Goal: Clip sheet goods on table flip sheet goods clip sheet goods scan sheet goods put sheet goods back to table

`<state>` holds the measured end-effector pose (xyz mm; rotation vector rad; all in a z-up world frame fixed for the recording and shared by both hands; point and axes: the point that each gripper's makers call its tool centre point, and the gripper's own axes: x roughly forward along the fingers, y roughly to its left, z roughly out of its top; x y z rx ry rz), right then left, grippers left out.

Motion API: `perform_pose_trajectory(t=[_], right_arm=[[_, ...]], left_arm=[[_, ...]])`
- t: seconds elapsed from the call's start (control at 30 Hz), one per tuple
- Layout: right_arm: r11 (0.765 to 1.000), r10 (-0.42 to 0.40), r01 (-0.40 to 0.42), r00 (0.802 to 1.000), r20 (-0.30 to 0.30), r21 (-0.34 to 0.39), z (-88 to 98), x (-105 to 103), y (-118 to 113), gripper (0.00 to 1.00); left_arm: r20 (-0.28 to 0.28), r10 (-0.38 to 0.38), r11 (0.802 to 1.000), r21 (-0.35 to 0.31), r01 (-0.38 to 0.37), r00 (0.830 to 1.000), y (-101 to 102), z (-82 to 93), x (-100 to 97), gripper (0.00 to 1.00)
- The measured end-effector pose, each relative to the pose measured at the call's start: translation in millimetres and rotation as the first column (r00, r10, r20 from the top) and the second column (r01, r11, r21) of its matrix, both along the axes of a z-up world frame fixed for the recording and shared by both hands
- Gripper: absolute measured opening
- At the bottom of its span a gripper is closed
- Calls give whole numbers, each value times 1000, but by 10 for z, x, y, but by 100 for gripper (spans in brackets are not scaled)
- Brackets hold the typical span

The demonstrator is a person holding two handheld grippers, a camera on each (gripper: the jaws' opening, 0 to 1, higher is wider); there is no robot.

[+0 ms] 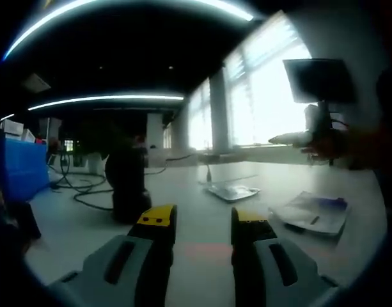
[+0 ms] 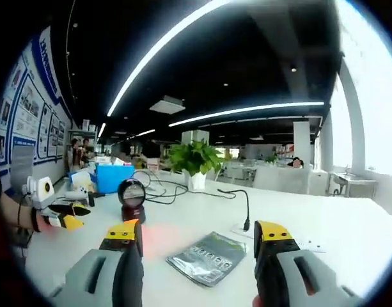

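A silver flat packet of sheet goods (image 2: 207,257) lies on the white table (image 2: 349,224), just ahead of my right gripper (image 2: 199,233) and between its two yellow-tipped jaws, which stand wide open and above it. In the left gripper view a flat packet (image 1: 314,214) lies to the right of my left gripper (image 1: 203,222), whose jaws are open with nothing between them. A dark scanner on a stand (image 2: 132,197) (image 1: 126,185) rises from the table and throws a red glow on the surface. The left gripper (image 2: 62,210) is at the left in a hand. The right gripper (image 1: 307,135) hangs at the right.
A gooseneck microphone (image 2: 246,211) stands behind the packet, and its flat base (image 1: 231,191) lies mid-table. Black cables (image 1: 80,188) trail beside the scanner. A blue bin (image 2: 114,176) and a potted plant (image 2: 194,160) stand at the far side. A monitor (image 1: 318,80) is by the windows.
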<state>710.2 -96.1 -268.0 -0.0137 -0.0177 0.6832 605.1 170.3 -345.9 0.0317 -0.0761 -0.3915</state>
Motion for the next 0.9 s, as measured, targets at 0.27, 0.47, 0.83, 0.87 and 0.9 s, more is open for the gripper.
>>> perform_pose_trajectory(t=[0.27, 0.47, 0.83, 0.87, 0.9], right_arm=[[999, -41, 41, 999, 15, 9, -12, -321, -226, 63], [996, -50, 53, 998, 50, -70, -138, -616, -303, 64], [994, -104, 105, 993, 54, -9, -287, -1082, -549, 63], [994, -110, 110, 993, 51, 3, -302, -1111, -575, 63], [992, -123, 122, 991, 56, 8, -306, -1144, -606, 62]], left_arm=[[19, -5, 1000, -3, 5, 1000, -27, 41, -51, 27], [19, -5, 1000, 0, 5, 1000, -36, 39, -63, 27], [14, -2, 1000, -2, 2, 1000, -35, 30, -60, 27], [14, -2, 1000, -4, 2, 1000, -34, 32, -61, 27], [15, -2, 1000, -5, 2, 1000, -33, 35, -62, 27]])
